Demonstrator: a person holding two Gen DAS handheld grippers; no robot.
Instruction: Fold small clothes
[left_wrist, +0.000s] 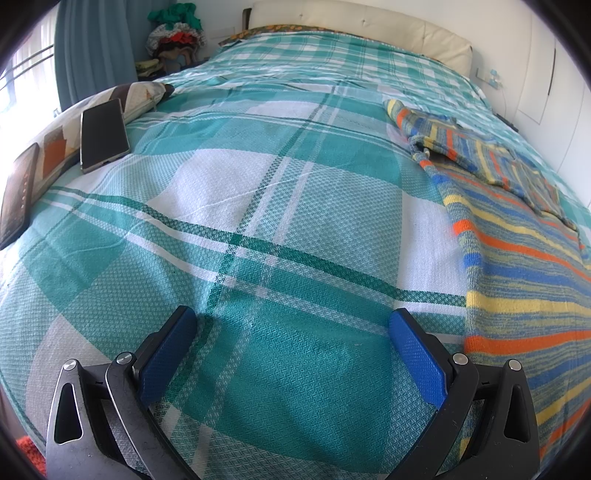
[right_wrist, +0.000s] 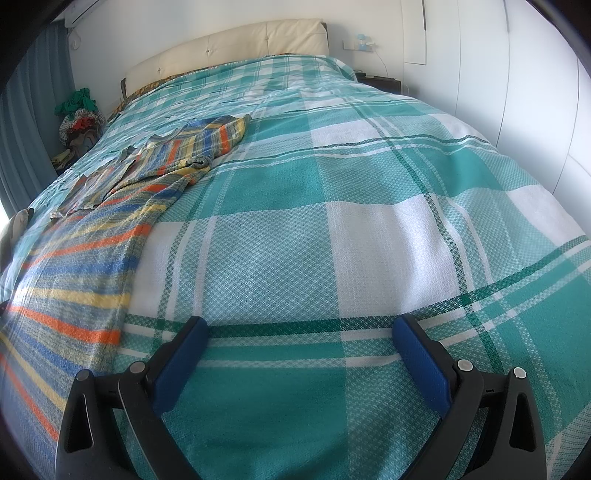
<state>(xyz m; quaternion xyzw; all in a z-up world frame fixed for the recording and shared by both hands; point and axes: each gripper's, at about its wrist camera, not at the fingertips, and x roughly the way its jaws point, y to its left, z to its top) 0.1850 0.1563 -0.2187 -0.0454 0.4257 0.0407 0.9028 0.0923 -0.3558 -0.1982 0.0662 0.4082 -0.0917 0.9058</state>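
Note:
A small striped knit garment (left_wrist: 524, 258) in blue, yellow and orange lies spread flat on a teal and white plaid bedspread (left_wrist: 258, 206). In the left wrist view it fills the right side, one sleeve reaching toward the headboard. My left gripper (left_wrist: 293, 321) is open over bare bedspread, just left of the garment's edge, holding nothing. In the right wrist view the garment (right_wrist: 85, 258) lies at the left, with its sleeve farther up the bed. My right gripper (right_wrist: 301, 328) is open over the bedspread (right_wrist: 332, 221), just right of the garment's edge, empty.
A phone (left_wrist: 103, 134) and a tablet (left_wrist: 18, 195) rest on a patterned pillow (left_wrist: 136, 96) at the bed's left side. A heap of clothes (left_wrist: 175, 37) sits beside the curtain. The cream headboard (right_wrist: 236, 48) and a nightstand (right_wrist: 380, 83) stand at the far end.

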